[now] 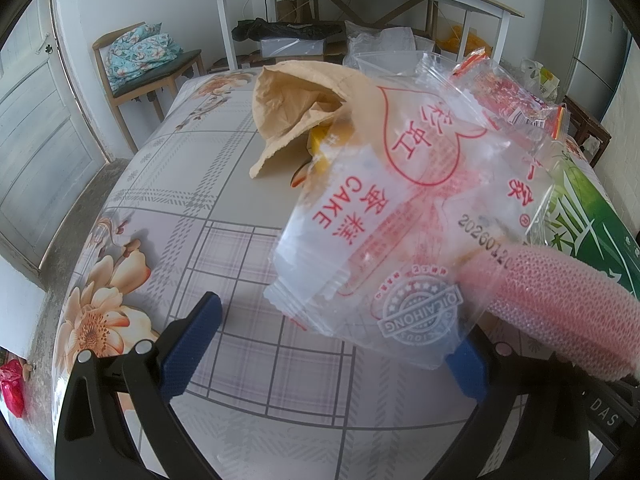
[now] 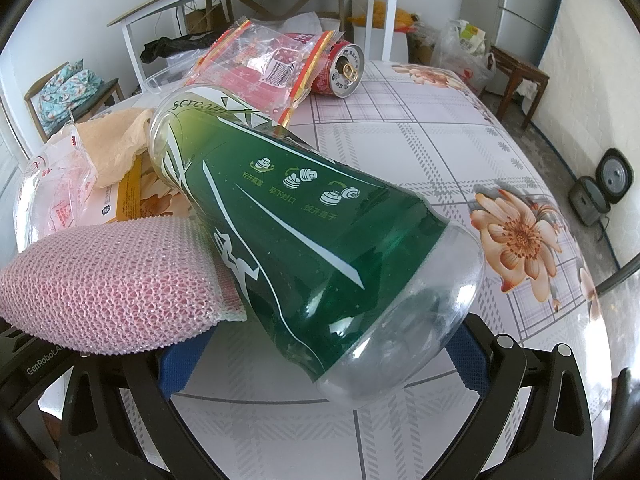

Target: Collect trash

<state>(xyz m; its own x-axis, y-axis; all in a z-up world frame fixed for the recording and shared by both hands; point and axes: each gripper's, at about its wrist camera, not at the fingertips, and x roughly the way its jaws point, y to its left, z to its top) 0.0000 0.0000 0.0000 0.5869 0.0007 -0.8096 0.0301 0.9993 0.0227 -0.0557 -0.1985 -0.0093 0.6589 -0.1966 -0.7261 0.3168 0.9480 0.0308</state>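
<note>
clutter covers the floral plaid tablecloth (image 2: 420,152): a crumpled tan paper bag (image 1: 304,100), a red drink can on its side (image 2: 340,70) and a red-printed clear packet (image 2: 260,64). the left gripper (image 1: 332,344) has its blue fingers (image 1: 192,344) wide apart around a clear plastic cake wrapper with red lettering (image 1: 380,216) (whether it touches them i cannot tell). the right gripper (image 2: 324,356) straddles a green-labelled clear plastic bottle (image 2: 304,224) lying tilted beside a pink mesh-covered finger (image 2: 108,280), though its grip is hidden.

Two close wrist views, seemingly sharing table (image 1: 168,184) clutter.
</note>
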